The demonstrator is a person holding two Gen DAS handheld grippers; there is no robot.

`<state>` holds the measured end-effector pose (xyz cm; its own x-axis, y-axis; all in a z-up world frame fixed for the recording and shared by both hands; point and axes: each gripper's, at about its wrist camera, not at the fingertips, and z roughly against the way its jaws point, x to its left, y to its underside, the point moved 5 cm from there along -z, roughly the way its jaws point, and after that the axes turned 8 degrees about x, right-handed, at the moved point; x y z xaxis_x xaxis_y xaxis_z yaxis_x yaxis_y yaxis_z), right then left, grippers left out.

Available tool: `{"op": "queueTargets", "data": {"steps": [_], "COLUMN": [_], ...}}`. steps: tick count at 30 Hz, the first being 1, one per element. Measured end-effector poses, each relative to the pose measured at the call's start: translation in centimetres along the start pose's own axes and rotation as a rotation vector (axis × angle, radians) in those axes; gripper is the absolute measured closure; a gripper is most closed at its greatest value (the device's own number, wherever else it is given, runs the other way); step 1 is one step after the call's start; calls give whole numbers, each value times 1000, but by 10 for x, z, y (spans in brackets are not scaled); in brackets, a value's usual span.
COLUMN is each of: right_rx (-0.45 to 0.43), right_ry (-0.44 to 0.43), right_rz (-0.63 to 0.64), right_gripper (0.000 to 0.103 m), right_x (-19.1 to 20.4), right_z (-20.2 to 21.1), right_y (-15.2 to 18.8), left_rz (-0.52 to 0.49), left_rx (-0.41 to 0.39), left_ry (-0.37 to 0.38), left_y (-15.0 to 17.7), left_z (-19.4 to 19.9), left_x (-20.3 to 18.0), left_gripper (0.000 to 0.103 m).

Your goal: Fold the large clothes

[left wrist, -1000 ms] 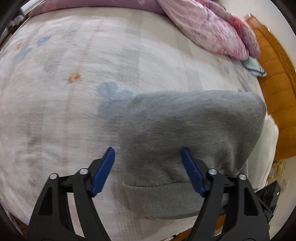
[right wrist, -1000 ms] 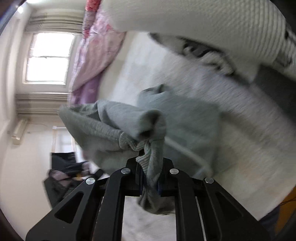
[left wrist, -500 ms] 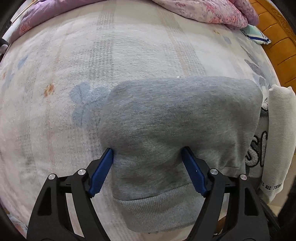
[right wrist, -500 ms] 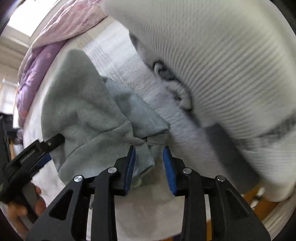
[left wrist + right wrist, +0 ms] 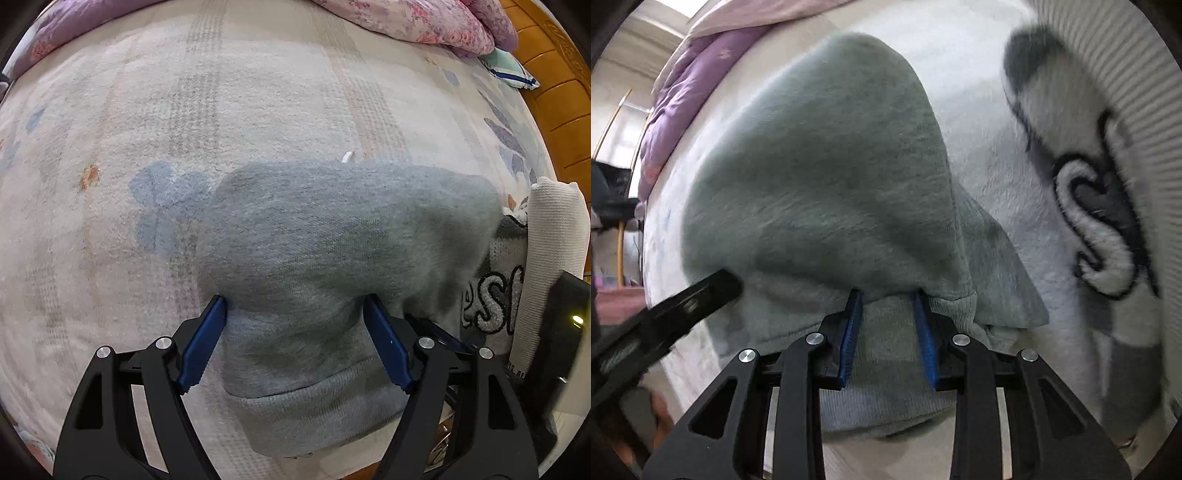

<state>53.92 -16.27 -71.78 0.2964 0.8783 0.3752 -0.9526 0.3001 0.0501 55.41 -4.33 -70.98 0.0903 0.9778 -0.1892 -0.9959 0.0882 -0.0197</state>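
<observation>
A folded grey sweatshirt (image 5: pixel 343 236) lies on a pale fleecy blanket (image 5: pixel 184 110), its ribbed hem toward me. My left gripper (image 5: pixel 295 314) is open, its blue pads on either side of the sweatshirt's near part. In the right wrist view the same sweatshirt (image 5: pixel 827 166) fills the middle, and my right gripper (image 5: pixel 888 302) is open with its pads astride the fabric near the hem. The left gripper's black arm (image 5: pixel 665 314) shows at the left of that view.
A white and grey knit garment with fuzzy lettering (image 5: pixel 513 295) lies folded right of the sweatshirt, also in the right wrist view (image 5: pixel 1100 206). A pink and purple quilt (image 5: pixel 406 18) lies at the bed's far side. A wooden headboard (image 5: pixel 554 92) is at right.
My right gripper let go of the grey sweatshirt, which now lies flat and folded. Both grippers have moved in over its near hem edge.
</observation>
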Motion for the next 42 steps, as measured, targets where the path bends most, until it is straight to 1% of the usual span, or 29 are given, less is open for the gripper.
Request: {"op": "queueTargets", "data": {"steps": [4,5,7,10,12,13,14,15,16,17,18,19,20,21,22,23,25,27,30,31,32,33,34,37,38,39,40,41,42], "right_rx": [12,16,15,7,-2,-6,-13,-17,-23,-27,-31,-32,-33,-33,-35,-32,-25,-31,-41,-44,-50,-51,-47,-15,-12,-9,-10,-11,-9], "right_ry": [11,12,17,9,-2,-9,-18,-28,-44,-55,-71,-80,-86,-91,-94,-95,-83,-93,-124,-123,-132,-146,-156,-141,-141,-138,-135,-133,-135], "right_rz": [4,5,11,3,-7,-10,-14,-20,-31,-35,-47,-56,-65,-74,-81,-89,-89,-88,-112,-113,-118,-125,-135,-162,-165,-164,-164,-165,-171], "right_gripper": [73,73,73,73,73,73,73,73,73,73,73,71,71,70,70,68,67,66,66,64,59,55,52,52,52,52,52,52,52], "right_x": [-2,-1,1,1,-3,-6,-7,-11,-14,-27,-30,-33,-35,-37,-43,-46,-50,-56,-66,-67,-68,-69,-69,-76,-76,-78,-77,-78,-76], "right_z": [-8,-8,-10,-11,-13,-12,-10,-8,-6,0,3,6,8,11,13,15,14,14,20,24,27,29,30,26,24,22,21,21,20], "right_y": [-2,-3,-3,-3,-4,-4,-3,0,2,12,15,17,20,24,27,30,36,40,43,45,48,51,53,64,66,67,66,66,65], "left_rz": [-1,-9,-37,-111,-134,-141,-146,-149,-148,-165,-194,-212,-213,-221,-235,-245,-239,-234,-233,-232,-228,-220,-209,-164,-154,-145,-137,-107,-86], "left_rx": [12,4,-14,-50,-41,-24,-9,8,18,25,31,53,75,103,107,117,128,145,147,138,123,101,74,-4,-36,-69,-99,-128,-134], "left_ry": [16,38,71,97,132,140,143,139,113,67,22,-12,-31,-65,-89,-102,-104,-102,-94,-79,-58,-15,51,171,187,187,183,155,143], "left_y": [-1,-2,-5,-15,-23,-28,-32,-37,-41,-47,-53,-58,-62,-66,-70,-74,-80,-86,-91,-91,-91,-90,-87,-75,-66,-59,-50,-34,-25], "left_z": [6,14,33,57,56,50,42,33,23,11,1,-12,-22,-35,-44,-50,-57,-64,-66,-62,-58,-52,-41,-10,4,16,26,34,35], "left_x": [-3,-4,-11,-33,-46,-52,-56,-61,-64,-67,-71,-75,-75,-75,-76,-78,-80,-80,-81,-79,-78,-75,-71,-55,-46,-36,-27,-8,1], "left_gripper": [27,29,33,33,37,41,41,41,41,41,41,41,41,41,41,41,41,39,38,37,35,31,24,23,23,22,18,16,16]}}
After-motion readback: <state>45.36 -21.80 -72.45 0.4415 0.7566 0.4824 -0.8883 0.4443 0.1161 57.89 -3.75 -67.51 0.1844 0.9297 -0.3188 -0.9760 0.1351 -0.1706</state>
